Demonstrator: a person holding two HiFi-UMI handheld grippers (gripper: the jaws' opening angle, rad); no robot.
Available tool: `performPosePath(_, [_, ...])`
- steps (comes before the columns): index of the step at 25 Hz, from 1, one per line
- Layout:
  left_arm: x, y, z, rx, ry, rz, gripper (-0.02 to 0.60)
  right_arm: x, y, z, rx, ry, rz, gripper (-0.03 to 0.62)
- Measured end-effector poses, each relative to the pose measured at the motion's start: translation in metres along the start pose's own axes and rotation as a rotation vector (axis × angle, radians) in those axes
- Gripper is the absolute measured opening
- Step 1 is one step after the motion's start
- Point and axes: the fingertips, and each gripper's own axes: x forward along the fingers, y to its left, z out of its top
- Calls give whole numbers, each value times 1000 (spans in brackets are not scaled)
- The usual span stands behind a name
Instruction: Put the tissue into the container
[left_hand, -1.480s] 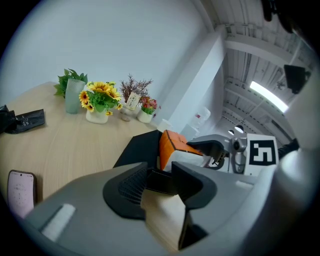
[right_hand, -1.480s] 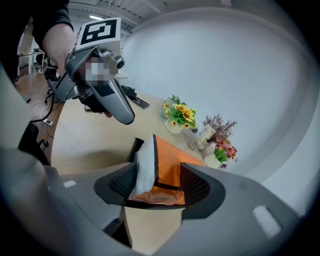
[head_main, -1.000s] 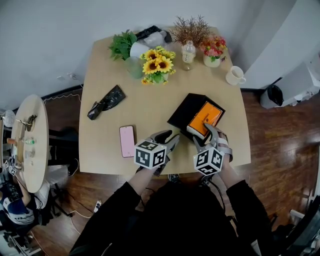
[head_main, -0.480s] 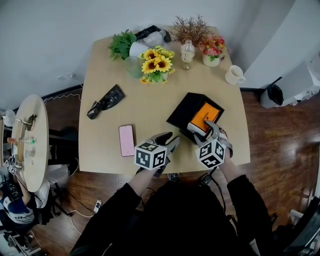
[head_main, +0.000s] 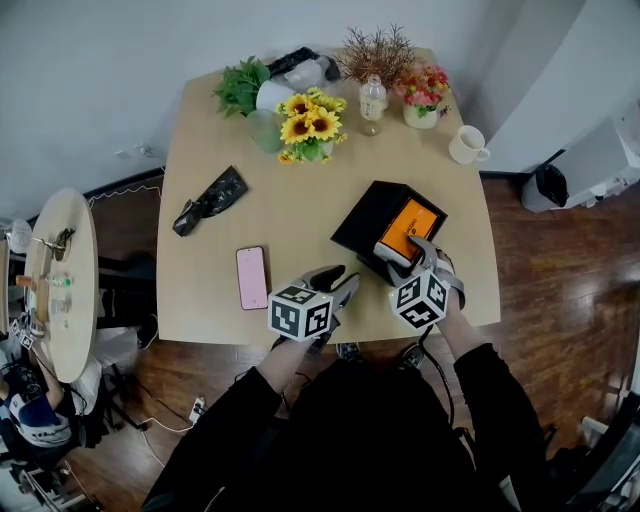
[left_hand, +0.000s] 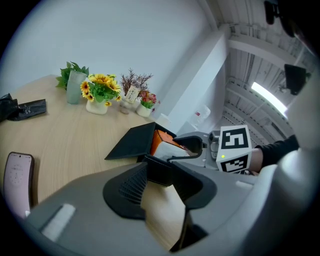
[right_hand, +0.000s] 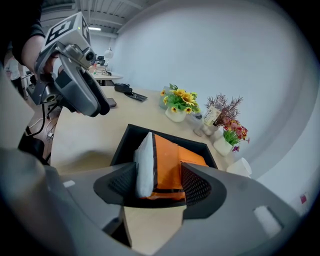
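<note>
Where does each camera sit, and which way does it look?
Head view: on the person's head, steeply down at the table; left gripper, right gripper, black sleeves show.
Left gripper view: on the left gripper, facing the black box along open jaws; right gripper shows.
Right gripper view: on the right gripper, facing the tissue pack it grips; left gripper shows.
Shared: all see the black box and sunflowers.

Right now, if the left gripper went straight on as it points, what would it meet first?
Probably the near corner of the black container, just beyond the left gripper; depth is unclear, so the table might come first.
</note>
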Motion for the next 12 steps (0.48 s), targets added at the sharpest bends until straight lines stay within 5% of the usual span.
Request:
performPosePath(6, [-2,-3,-1,-5,-6,-9,129,-9,-2,3,-28,-47,-6,321])
performPosePath(12, [-7,-7,0,-12,-30,-16,129,-37,-9,9,67,-123,-31,344])
